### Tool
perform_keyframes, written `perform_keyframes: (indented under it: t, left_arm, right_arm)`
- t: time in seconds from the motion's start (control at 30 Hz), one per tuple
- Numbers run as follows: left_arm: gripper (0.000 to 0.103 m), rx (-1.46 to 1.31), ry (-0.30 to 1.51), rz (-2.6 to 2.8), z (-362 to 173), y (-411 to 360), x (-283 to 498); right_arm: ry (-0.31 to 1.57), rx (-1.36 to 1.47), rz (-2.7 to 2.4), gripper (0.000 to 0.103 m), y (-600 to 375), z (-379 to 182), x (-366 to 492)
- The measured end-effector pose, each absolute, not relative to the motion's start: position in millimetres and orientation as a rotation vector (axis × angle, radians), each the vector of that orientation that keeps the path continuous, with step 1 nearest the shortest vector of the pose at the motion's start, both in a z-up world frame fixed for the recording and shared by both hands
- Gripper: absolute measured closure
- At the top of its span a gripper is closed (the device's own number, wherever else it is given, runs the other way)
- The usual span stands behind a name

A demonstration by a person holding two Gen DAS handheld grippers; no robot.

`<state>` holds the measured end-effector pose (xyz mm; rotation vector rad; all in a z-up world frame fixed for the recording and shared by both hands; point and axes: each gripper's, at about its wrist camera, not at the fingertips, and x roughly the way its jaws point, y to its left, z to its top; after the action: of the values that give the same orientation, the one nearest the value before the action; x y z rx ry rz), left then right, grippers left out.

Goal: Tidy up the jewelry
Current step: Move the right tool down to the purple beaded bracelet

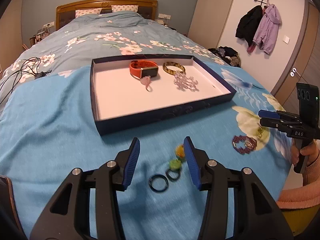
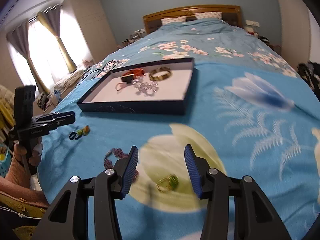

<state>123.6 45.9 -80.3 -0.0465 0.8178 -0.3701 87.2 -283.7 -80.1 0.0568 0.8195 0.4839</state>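
Note:
A dark blue tray (image 1: 152, 118) with a white floor lies on the blue bedspread. It holds an orange watch (image 1: 143, 70), a tortoiseshell bangle (image 1: 173, 67), a pink ring (image 1: 147, 82) and a clear bead bracelet (image 1: 186, 83). My left gripper (image 1: 162, 160) is open over a black ring (image 1: 158, 183), a green-stone ring (image 1: 174, 169) and a yellow-orange piece (image 1: 179, 151). My right gripper (image 2: 161, 169) is open above a gold ring with a green stone (image 2: 167, 182). A purple bead bracelet (image 2: 118, 156) lies by its left finger. The tray also shows in the right wrist view (image 2: 136, 108).
The cloth's edge drops off close behind both grippers. Black cables (image 1: 22, 70) lie on the floral duvet to the left of the tray. Coats (image 1: 260, 26) hang on the wall and a door (image 1: 296, 64) stands at the right. A curtained window (image 2: 44, 46) is at the left.

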Motion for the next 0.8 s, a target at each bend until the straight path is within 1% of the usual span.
perform_keyframes:
  t: [0.47,0.63,0.73,0.8]
  left_arm:
    - [0.056,-0.029,0.854,-0.374,-94.4,36.0,100.9]
    - [0.055,-0.006,0.854,-0.365,-93.9,36.3,95.4]
    - [0.055,0.006,0.862,-0.351,-96.0,36.9,94.6]
    - [0.055,0.012,0.866,-0.341,-97.1,37.8,95.1]
  right_arm:
    - [0.832,0.025,0.469,0.058,-283.9,-90.0,64.6]
    - [0.84,0.031,0.454,0.066,-283.8,-93.9,67.1]
    - [0.847,0.04,0.442,0.073,-284.0,-97.0,68.9]
    - [0.85,0.04,0.435,0.082,-284.4,-99.4,70.8]
